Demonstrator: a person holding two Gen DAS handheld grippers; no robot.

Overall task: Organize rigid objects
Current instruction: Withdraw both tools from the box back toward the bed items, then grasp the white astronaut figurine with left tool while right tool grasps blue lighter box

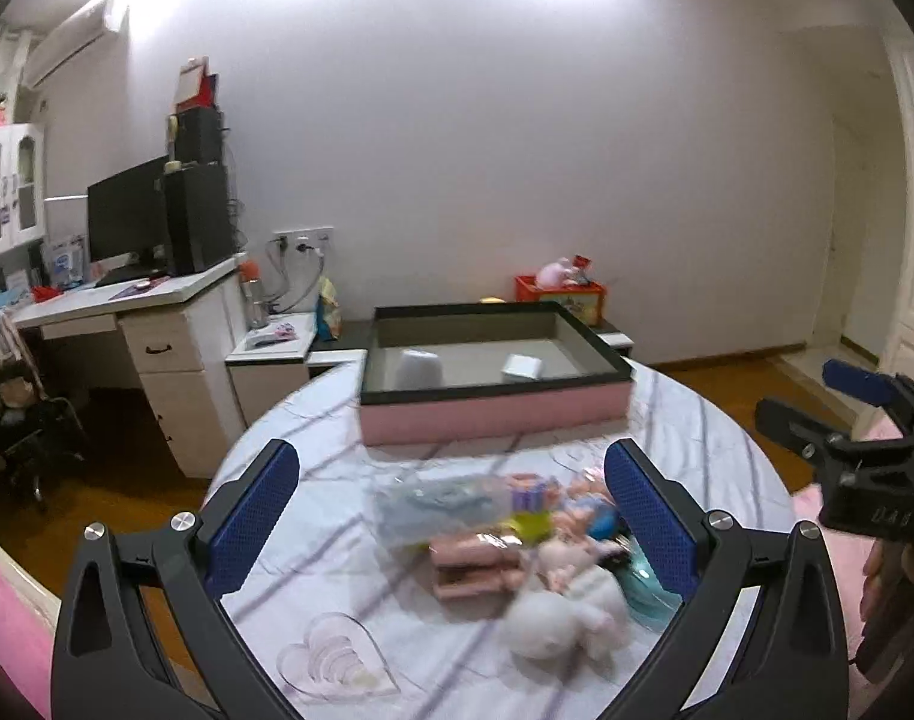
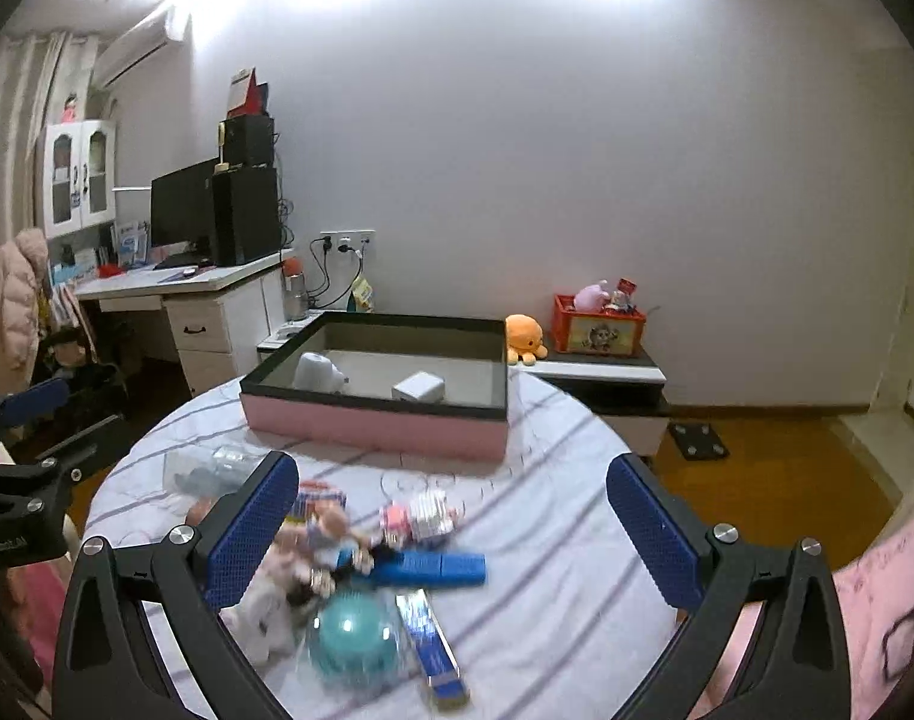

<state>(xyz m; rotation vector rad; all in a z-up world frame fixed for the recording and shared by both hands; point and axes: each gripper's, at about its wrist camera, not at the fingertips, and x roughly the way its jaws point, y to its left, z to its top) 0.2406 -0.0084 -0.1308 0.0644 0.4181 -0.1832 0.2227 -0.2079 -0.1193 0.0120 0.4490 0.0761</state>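
A pink box with a black rim (image 1: 493, 414) (image 2: 373, 420) stands at the far side of the round table and holds a white cup (image 2: 316, 372) and a small white box (image 2: 418, 387). A blurred pile of toys lies in front: a white plush (image 1: 562, 618), pink packets (image 1: 475, 564), a clear bag (image 1: 439, 504), a teal ball (image 2: 352, 639), a blue bar (image 2: 433, 567) and a blue strip (image 2: 433, 648). My left gripper (image 1: 451, 516) is open above the pile. My right gripper (image 2: 451, 525) is open above the blue bar.
A clear heart-shaped dish (image 1: 331, 654) lies near the table's front edge. A white desk with a monitor (image 1: 127, 222) stands at the left. A low cabinet behind the table carries an orange plush (image 2: 524, 337) and a red toy crate (image 2: 598, 330).
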